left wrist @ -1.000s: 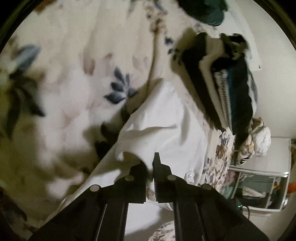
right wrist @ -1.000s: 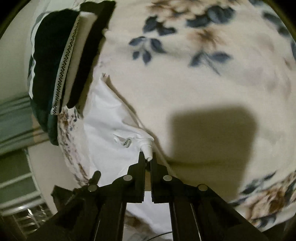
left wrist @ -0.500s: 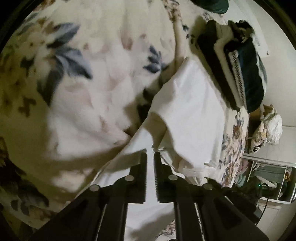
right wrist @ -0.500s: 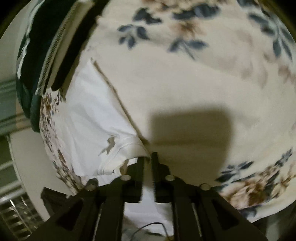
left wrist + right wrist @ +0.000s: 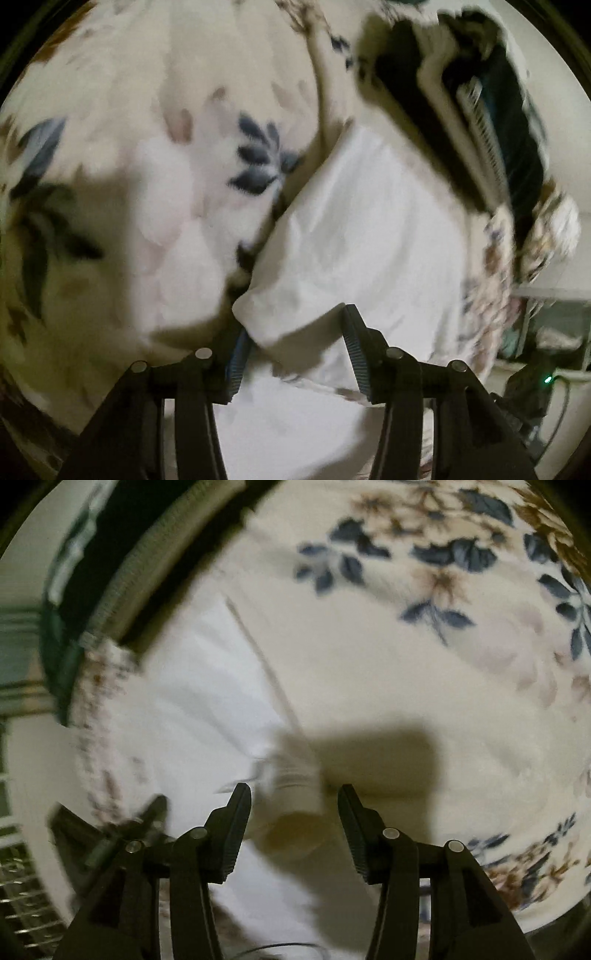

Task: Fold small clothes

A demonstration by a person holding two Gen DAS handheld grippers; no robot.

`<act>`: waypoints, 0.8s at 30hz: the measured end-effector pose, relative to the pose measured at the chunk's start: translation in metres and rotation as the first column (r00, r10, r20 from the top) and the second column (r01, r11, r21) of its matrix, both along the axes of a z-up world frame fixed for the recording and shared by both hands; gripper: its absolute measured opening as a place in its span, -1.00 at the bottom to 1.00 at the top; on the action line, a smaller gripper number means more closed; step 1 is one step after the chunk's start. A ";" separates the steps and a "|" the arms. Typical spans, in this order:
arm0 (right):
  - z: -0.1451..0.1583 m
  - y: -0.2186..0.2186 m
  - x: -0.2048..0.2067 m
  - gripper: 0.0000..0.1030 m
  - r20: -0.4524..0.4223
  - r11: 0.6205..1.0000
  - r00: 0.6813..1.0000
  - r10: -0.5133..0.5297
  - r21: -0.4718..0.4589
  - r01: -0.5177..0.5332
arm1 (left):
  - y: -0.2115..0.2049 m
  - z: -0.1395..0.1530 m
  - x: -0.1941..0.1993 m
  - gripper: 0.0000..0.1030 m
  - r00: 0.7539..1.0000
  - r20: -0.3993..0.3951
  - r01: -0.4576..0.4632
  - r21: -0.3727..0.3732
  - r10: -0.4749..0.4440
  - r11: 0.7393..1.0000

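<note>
- Left wrist view, far left to centre: cream floral fleece blanket (image 5: 155, 155) with blue-grey leaf prints covers the surface; picture blurred.
- Centre to right: small white cotton garment (image 5: 369, 236) lies on the blanket, one layer folded over, its rounded folded corner nearest the camera.
- Left black two-finger gripper (image 5: 295, 345): fingers spread wide apart, holding nothing. The folded corner sits between them, over the left fingertip; touching or not, cannot tell.
- Far right: stack of folded dark and cream clothes (image 5: 476, 107) just beyond the white garment's far edge.
- Near right: white shelf unit (image 5: 554, 295), detail too blurred.
- Right wrist view, far left: the same clothes stack (image 5: 107, 554), blurred.
- Left to centre: white garment (image 5: 192, 701), its long edge running diagonally against the blanket (image 5: 406, 657).
- Centre near: right black two-finger gripper (image 5: 293, 814), fingers apart, gripping nothing; a blurred ribbed hem of the garment lies in the gap.
- Right of centre: the gripper's dark shadow on the blanket.
</note>
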State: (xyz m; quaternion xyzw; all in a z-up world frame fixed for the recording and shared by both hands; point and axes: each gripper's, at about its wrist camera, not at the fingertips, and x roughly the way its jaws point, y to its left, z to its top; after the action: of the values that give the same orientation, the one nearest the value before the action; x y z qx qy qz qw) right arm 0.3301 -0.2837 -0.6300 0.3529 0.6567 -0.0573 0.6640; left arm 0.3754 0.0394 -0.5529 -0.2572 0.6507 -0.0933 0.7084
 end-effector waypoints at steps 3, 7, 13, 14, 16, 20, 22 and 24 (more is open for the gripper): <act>0.003 -0.004 -0.014 0.00 0.002 0.999 1.000 -0.016 0.041 0.016 | 0.005 0.016 -0.011 -0.12 0.999 0.023 0.034 -0.004 -0.034 0.999; 0.023 -0.012 -0.048 0.00 0.008 0.995 1.000 -0.013 0.103 0.012 | 0.026 0.053 -0.052 -0.12 0.998 0.052 0.031 -0.018 -0.030 0.999; 0.029 -0.019 -0.118 0.02 -0.051 0.989 0.996 0.075 0.133 -0.067 | 0.057 0.069 -0.130 -0.12 0.999 0.026 0.018 0.051 -0.019 0.999; 0.024 -0.019 -0.130 0.03 -0.067 0.988 0.994 0.082 0.137 -0.072 | 0.061 0.065 -0.140 -0.12 1.000 0.006 0.014 0.075 -0.014 0.997; 0.016 -0.019 -0.153 0.03 -0.093 0.987 0.992 0.088 0.141 -0.075 | 0.071 0.050 -0.167 -0.12 0.999 -0.038 0.005 0.092 -0.001 0.996; -0.011 -0.010 -0.189 0.03 -0.131 0.986 0.987 0.097 0.150 -0.077 | 0.079 0.012 -0.207 -0.12 0.994 -0.110 0.024 0.136 -0.009 0.990; -0.024 -0.004 -0.199 0.03 -0.141 0.984 0.984 0.111 0.156 -0.089 | 0.074 -0.004 -0.215 -0.12 0.992 -0.126 0.041 0.126 -0.025 0.991; -0.035 0.008 -0.204 0.03 -0.142 0.981 0.980 0.137 0.154 -0.115 | 0.064 -0.016 -0.222 -0.31 0.992 -0.121 0.061 0.140 -0.045 0.988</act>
State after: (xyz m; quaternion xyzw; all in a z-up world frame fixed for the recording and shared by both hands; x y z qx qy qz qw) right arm 0.1261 -0.2760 -0.6655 0.3525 0.7289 0.0059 0.5869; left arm 0.1537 0.1034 -0.5692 -0.1931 0.7028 -0.0498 0.6829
